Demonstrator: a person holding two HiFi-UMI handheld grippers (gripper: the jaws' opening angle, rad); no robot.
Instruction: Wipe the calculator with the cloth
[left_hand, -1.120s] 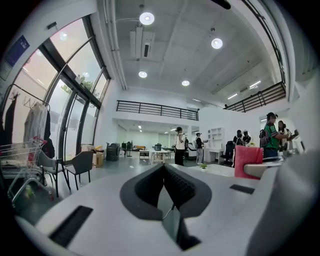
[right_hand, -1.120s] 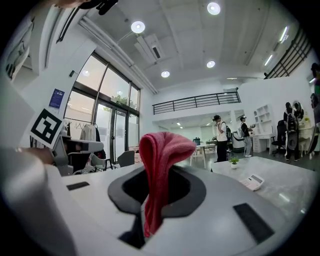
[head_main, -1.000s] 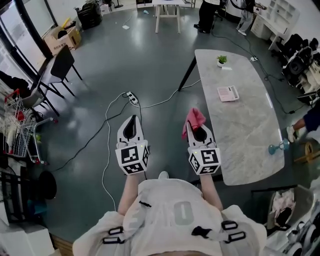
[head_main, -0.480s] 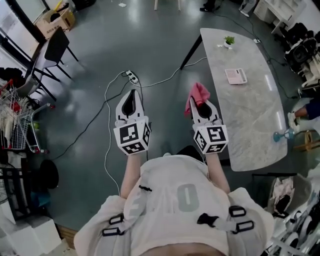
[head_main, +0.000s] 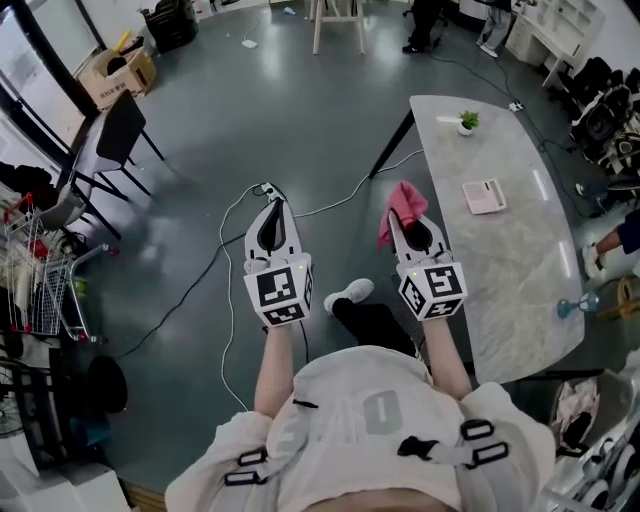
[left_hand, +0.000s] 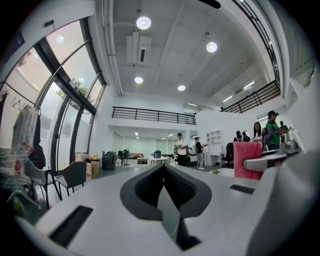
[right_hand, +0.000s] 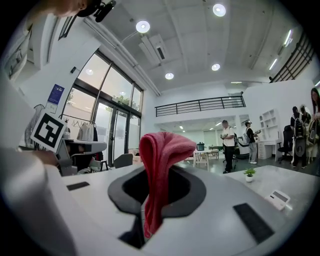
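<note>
A pink calculator (head_main: 485, 196) lies on the long marble table (head_main: 520, 260) at the right; it shows small in the right gripper view, calculator (right_hand: 278, 198). My right gripper (head_main: 405, 217) is shut on a red cloth (head_main: 402, 207) that sticks up between its jaws, cloth (right_hand: 159, 170). It hangs in the air just left of the table's near half, short of the calculator. My left gripper (head_main: 271, 209) is shut with nothing in it, held level over the floor to the left; in its own view, left gripper (left_hand: 164, 172), the cloth (left_hand: 247, 159) shows at the right.
A small potted plant (head_main: 467, 122) stands at the table's far end and a teal object (head_main: 572, 305) near its right edge. Cables and a power strip (head_main: 264, 190) lie on the grey floor. Black chairs (head_main: 112, 140) and a cart stand left. Several people (right_hand: 228, 142) stand far off.
Both grippers have travelled forward with the person, who has stepped on across the floor; a foot now shows between them. The table and calculator lie closer alongside the right gripper.
</note>
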